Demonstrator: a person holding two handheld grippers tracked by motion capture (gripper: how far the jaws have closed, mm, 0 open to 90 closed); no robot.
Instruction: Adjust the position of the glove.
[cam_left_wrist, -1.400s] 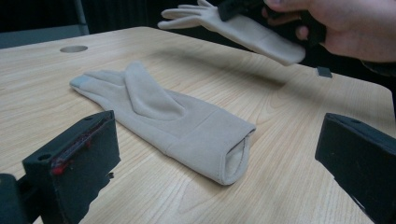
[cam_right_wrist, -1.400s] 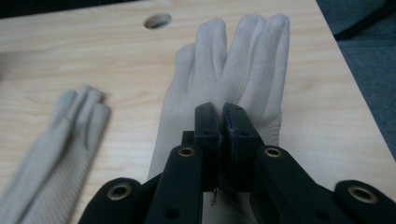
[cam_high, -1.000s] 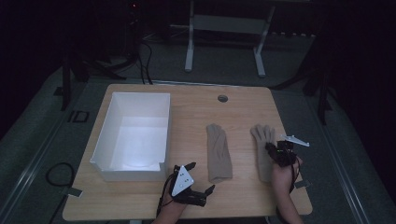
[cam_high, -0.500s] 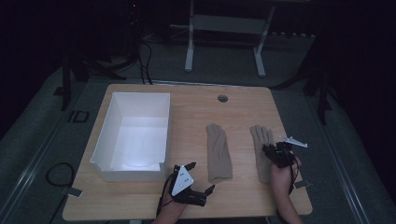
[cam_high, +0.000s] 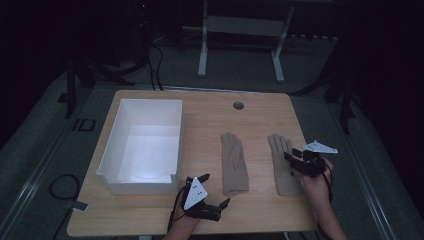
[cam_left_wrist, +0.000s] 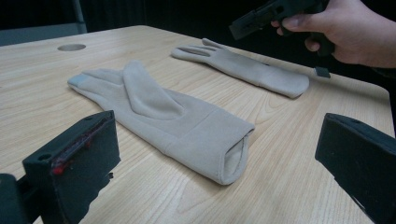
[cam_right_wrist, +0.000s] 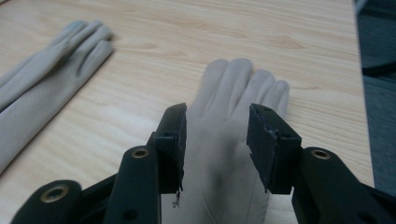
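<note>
While my right gripper (cam_high: 291, 159) hangs part-open, jaws just widened, over the right glove (cam_right_wrist: 233, 154), closing too shallow could snag one layer; my left gripper (cam_high: 212, 192) waits open.

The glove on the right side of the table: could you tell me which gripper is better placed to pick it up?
The right gripper, I'd judge: it hovers directly over that glove, its jaws having just been opening with nothing gripped between them. The left gripper sits by the other glove, nearer the box.

A dim lab or workshop; a pale wooden table (cam_high: 200, 107) on grey carpet, black cables (cam_high: 160, 60) trailing, a white metal frame stand (cam_high: 240, 30) behind.
</note>
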